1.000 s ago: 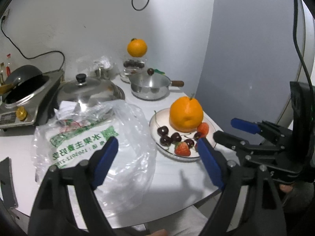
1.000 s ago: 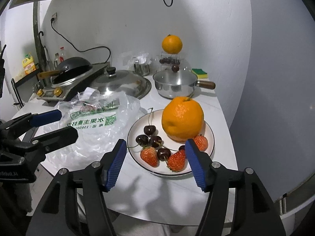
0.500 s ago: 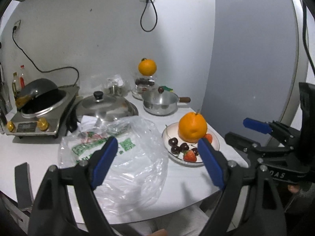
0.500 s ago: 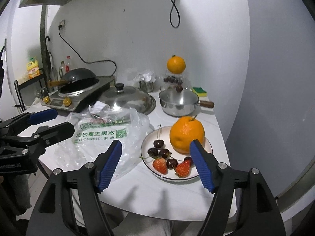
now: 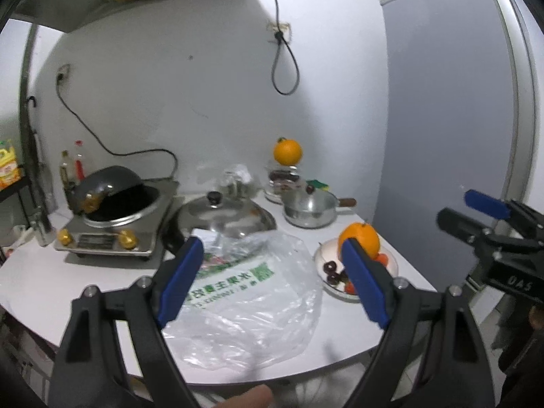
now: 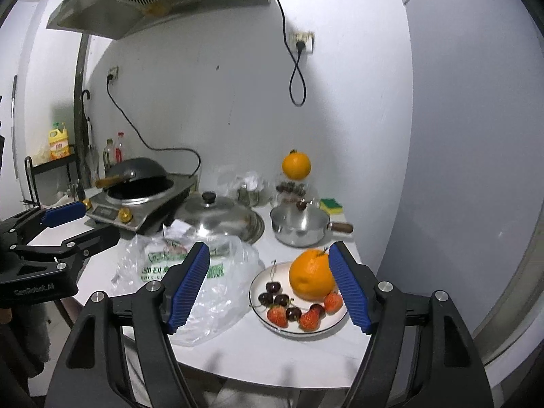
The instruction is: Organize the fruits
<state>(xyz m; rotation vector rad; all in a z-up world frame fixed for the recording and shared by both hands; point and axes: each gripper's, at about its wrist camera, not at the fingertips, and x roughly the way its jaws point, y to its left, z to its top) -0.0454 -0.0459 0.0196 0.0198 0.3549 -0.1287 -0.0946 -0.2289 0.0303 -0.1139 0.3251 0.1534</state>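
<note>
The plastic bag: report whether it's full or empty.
Nearly empty: the plastic bag lies flattened on the table, only some paper visible at its far end.

Wok [image 6: 137, 173] on cooker [image 6: 136, 205], pot lid [image 6: 217, 216], saucepan [image 6: 299, 227], sponge [image 6: 331, 205].

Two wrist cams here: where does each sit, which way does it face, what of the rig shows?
Left wrist: on the left gripper, looking forward over the plastic bag; right gripper at right edge, a fingertip at the bottom.
Right wrist: on the right gripper, facing the plate of fruit; left gripper at left edge.
Shared: bag, plate, large orange, saucepan, lid, wok.
</note>
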